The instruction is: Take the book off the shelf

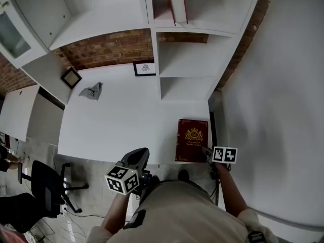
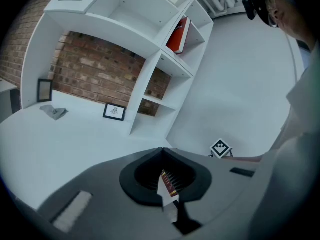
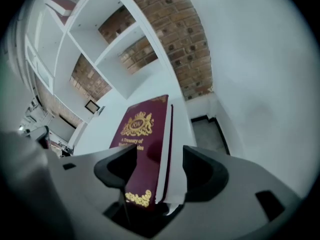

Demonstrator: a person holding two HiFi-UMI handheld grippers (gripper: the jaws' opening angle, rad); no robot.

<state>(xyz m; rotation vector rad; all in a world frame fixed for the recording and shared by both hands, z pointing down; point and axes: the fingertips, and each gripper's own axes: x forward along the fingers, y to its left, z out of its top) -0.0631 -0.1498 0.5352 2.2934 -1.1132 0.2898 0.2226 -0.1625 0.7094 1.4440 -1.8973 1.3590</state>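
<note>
We look down on a white table (image 1: 116,125) that runs up to a brick wall (image 1: 109,48). A white shelf (image 1: 195,65) rises at the table's right end, and the same brick shows behind its open compartments. To the right of it we see a plain white wall (image 1: 283,95), evenly lit. A small black frame (image 1: 145,68) stands at the foot of the brick just beside the shelf, and a second frame (image 1: 71,77) stands further left. At the far left are a white cabinet (image 1: 12,34) with a glass door and a white desk (image 1: 17,113). Below the table's near edge we see pale floor (image 1: 93,168) and a black chair (image 1: 43,186). The light is soft and even.
</note>
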